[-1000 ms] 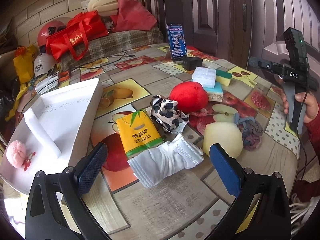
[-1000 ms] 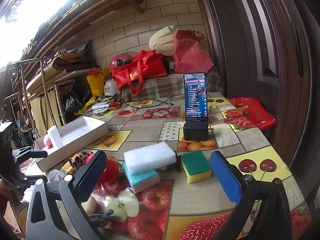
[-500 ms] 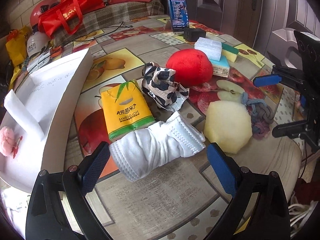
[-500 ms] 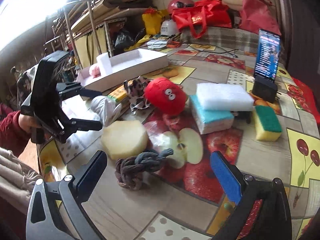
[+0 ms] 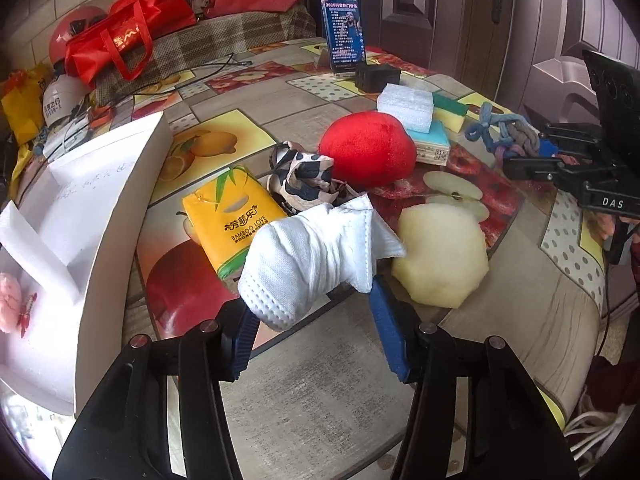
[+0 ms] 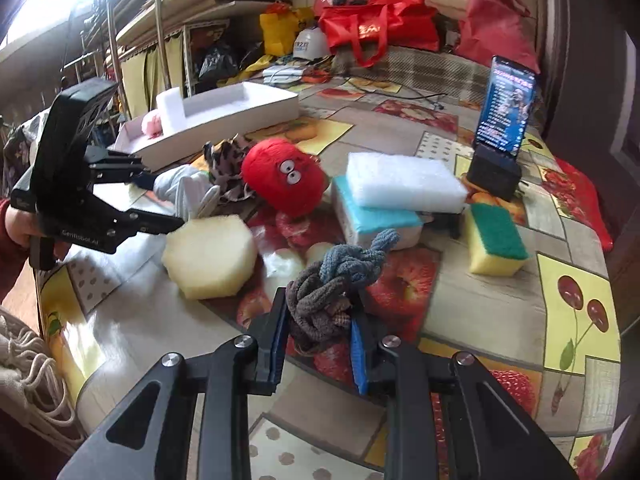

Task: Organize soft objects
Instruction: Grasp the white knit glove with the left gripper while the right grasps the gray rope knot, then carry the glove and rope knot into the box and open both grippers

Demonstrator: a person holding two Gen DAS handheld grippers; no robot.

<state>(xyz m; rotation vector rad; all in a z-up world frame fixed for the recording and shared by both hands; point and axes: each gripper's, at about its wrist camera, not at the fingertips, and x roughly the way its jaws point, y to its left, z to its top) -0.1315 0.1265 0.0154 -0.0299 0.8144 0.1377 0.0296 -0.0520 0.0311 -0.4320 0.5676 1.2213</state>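
Both jaws have closed since before: left hand-held gripper [image 5: 312, 332] clamps the white mask [image 5: 316, 256], right hand-held gripper [image 6: 318, 344] the knotted rope [image 6: 332, 284].

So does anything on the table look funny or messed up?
Mostly just a jumble. The white foam block sits crooked on the teal sponge, overhanging its edge, and the spotted cloth lies crumpled against the red plush toy.

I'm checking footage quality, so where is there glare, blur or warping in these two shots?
Right wrist view: window light blows out the top left corner, and the hexagonal sponge looks slightly smeared. Left wrist view: even lighting, the white rolled cloth is sharp. Both views: fisheye bends the table edge and darkens the corners.
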